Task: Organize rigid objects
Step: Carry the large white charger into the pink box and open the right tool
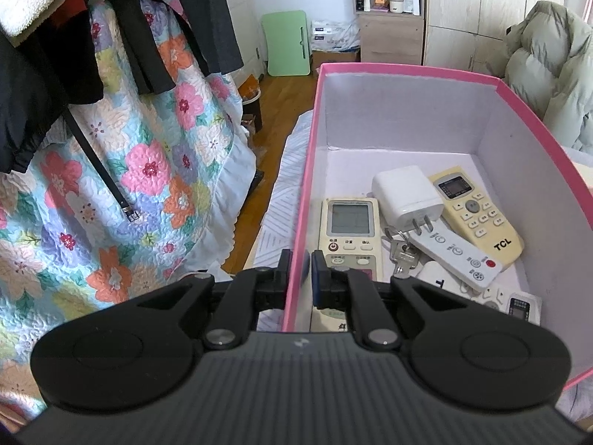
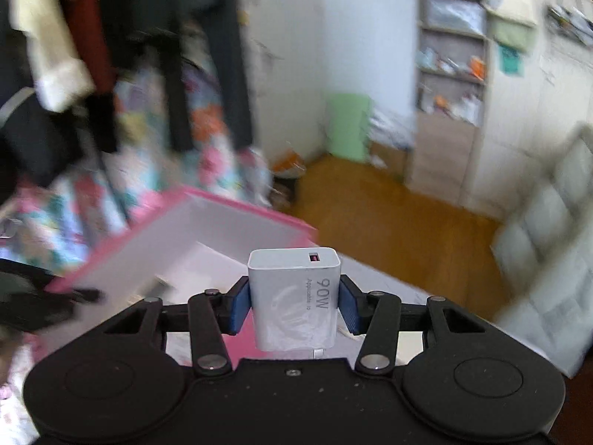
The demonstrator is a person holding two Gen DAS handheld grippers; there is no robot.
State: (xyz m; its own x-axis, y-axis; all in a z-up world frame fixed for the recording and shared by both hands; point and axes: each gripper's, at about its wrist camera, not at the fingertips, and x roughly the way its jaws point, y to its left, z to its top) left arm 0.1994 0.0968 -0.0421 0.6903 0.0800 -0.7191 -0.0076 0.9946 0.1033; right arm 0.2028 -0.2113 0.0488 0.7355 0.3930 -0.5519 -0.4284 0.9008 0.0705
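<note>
My left gripper [image 1: 301, 264] is shut on the left wall of a pink box [image 1: 307, 170], one finger outside and one inside. In the box lie a white charger [image 1: 406, 197], a cream TCL remote [image 1: 478, 213], a remote with a large screen [image 1: 350, 230], a white remote [image 1: 459, 256] and keys [image 1: 402, 256]. My right gripper [image 2: 294, 304] is shut on a white 90W charger [image 2: 296, 296] and holds it in the air, right of and above the pink box [image 2: 178, 230]. The right wrist view is blurred.
A floral quilt [image 1: 129, 170] and dark clothes [image 1: 44, 74] hang on the left. A pale puffer jacket [image 1: 548, 74] lies at the right. A green board [image 1: 287, 42], a shelf unit [image 1: 391, 11] and wooden floor [image 1: 285, 96] are behind.
</note>
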